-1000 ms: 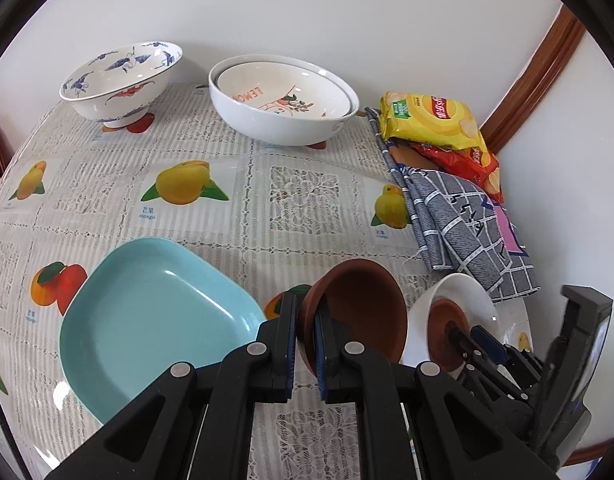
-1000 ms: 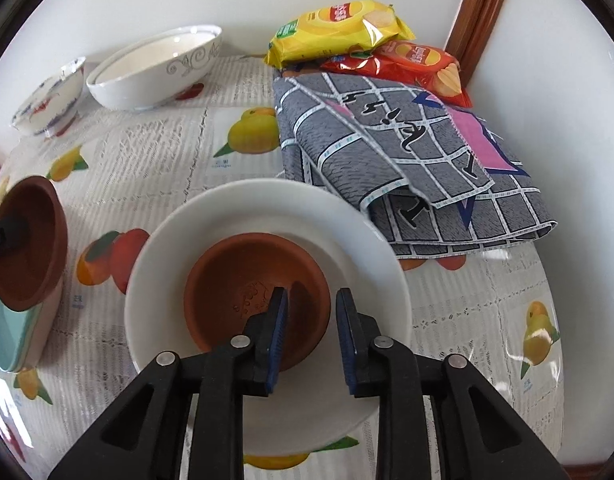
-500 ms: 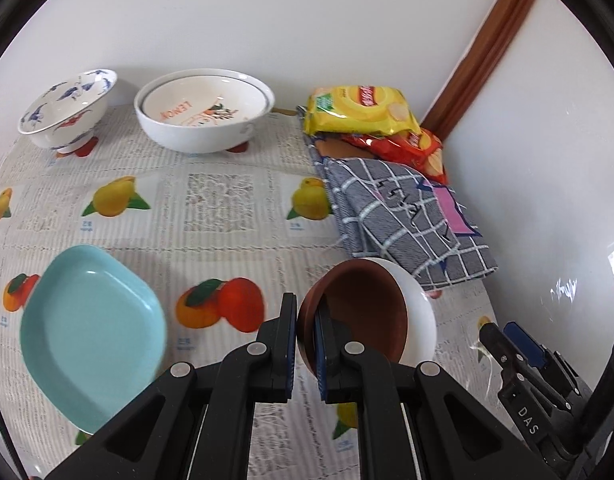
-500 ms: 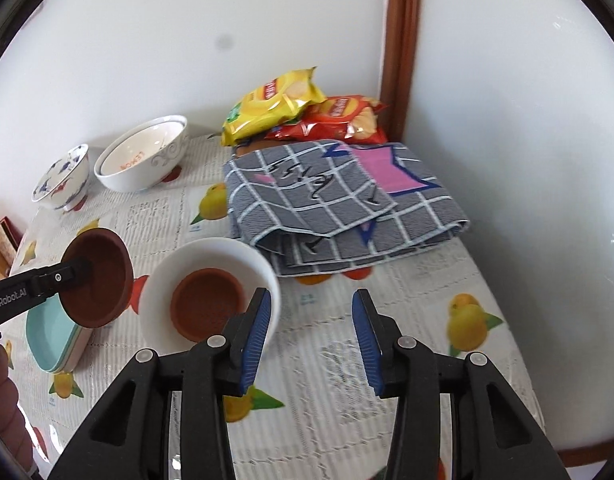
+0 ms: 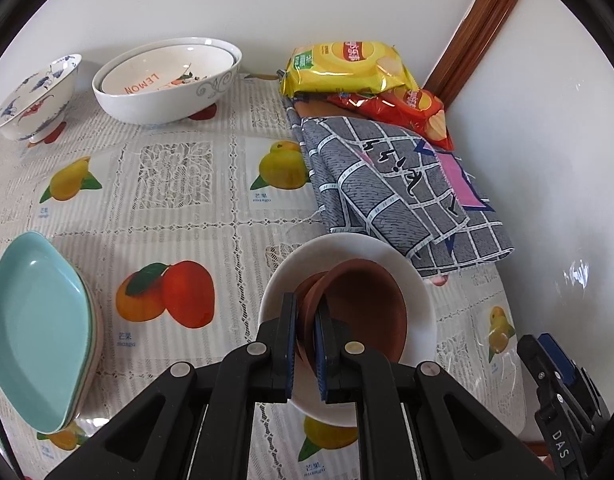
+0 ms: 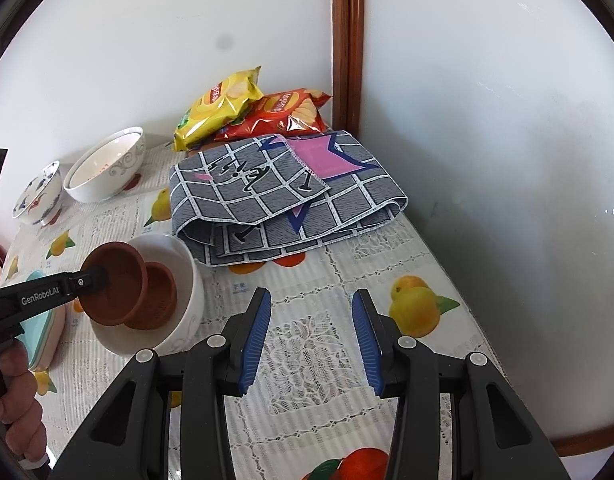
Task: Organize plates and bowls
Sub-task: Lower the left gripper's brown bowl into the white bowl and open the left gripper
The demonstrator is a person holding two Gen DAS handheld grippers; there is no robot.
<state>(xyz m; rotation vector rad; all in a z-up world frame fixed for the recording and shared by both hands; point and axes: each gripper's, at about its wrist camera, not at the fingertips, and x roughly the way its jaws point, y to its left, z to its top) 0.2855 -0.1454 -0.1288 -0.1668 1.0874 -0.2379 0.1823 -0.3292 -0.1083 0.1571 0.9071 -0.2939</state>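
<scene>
My left gripper [image 5: 307,332] is shut on the rim of a brown clay bowl [image 5: 367,312], held tilted over a white bowl [image 5: 423,308]. A second brown clay bowl [image 6: 157,296] lies inside the white bowl [image 6: 187,276]; the held bowl [image 6: 115,284] leans partly into it. My right gripper [image 6: 311,336] is open and empty, above the tablecloth to the right of the white bowl. It also shows at the lower right of the left wrist view [image 5: 555,380].
Stacked teal plates [image 5: 35,332] lie at the left. A large white bowl [image 5: 167,80] and a blue-patterned bowl [image 5: 35,96] stand at the back. A folded grey cloth [image 5: 387,184] and snack bags [image 5: 347,68] fill the right corner by the wall.
My left gripper has carried the brown bowl right and down into the white bowl. My right gripper has opened wider and pulled back to the right.
</scene>
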